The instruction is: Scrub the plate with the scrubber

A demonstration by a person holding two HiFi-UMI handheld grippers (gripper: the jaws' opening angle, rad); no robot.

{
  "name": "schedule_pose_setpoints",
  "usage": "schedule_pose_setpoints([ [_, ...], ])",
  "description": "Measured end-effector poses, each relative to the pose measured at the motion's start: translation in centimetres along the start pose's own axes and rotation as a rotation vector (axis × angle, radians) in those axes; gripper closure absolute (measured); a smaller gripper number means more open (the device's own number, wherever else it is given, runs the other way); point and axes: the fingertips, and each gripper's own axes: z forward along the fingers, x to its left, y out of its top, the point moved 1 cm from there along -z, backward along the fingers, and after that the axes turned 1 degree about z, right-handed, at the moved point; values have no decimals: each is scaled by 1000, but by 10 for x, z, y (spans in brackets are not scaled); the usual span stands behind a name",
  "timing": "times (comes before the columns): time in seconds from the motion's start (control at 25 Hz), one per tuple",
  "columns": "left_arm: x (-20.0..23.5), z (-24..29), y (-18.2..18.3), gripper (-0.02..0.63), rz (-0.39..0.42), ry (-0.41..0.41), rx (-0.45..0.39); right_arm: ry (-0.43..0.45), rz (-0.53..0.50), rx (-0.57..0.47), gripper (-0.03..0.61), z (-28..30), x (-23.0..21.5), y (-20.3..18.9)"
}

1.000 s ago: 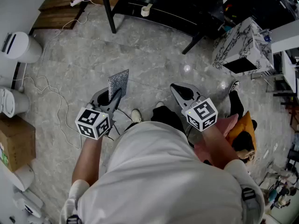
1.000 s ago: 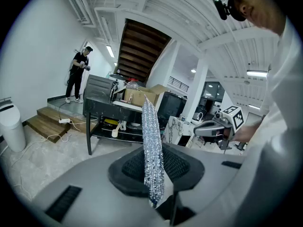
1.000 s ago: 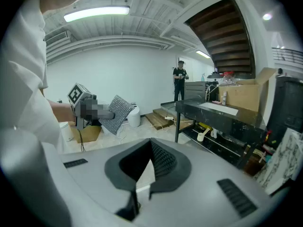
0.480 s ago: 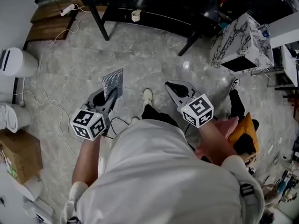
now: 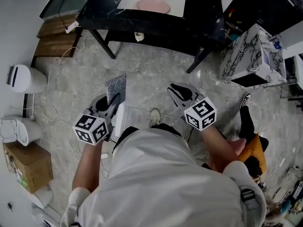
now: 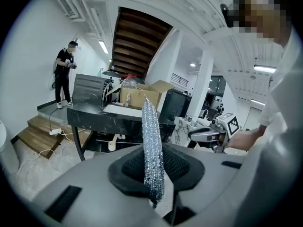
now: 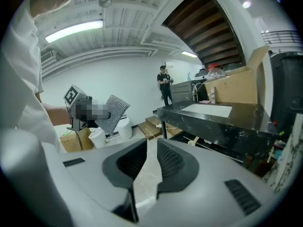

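The plate (image 5: 153,5) lay well ahead of you, not under your claws. It sat pink and flat in a white tray (image 5: 176,9) on the dark tabletop (image 5: 203,14), while both claws hung over the bare floor (image 5: 142,70), well short of the tabletop's near edge.

Your left claw (image 5: 111,100) was clamped on the scrubber (image 5: 116,86). The silver mesh sheet stood up out of the jaws with its long axis running along the claw and its free end pointing toward the tabletop. In the left gripper view the sheet showed edge-on, with the tabletop straight behind it, so that claw was already aimed roughly the right way.

Your right claw (image 5: 176,91) held nothing. Its jaws stood only a narrow gap apart, and in the right gripper view just the floor showed through that gap.

Across the head view the plate sat between the two claws, a little closer to the line of the right one. Neither claw had a real lead, since both were about equally far back from the tabletop.

Judging from that, the scrubbing had not begun. The next move called for carrying the scrubber forward and slightly to your right until the mesh came over the plate. It would then need tipping so that its flat face, not its thin edge, met the plate. The right claw was well placed to steady the plate or the tray from its own side.
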Motion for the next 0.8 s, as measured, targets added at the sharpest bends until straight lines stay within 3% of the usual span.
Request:
schedule_pose_setpoints([
  [0.4, 32, 62, 42, 541, 3, -21, -4, -91, 78, -32, 529, 33, -80, 24],
  [0.8, 123, 118, 95, 543, 32, -107, -18, -218, 133, -32, 529, 96, -140, 70],
])
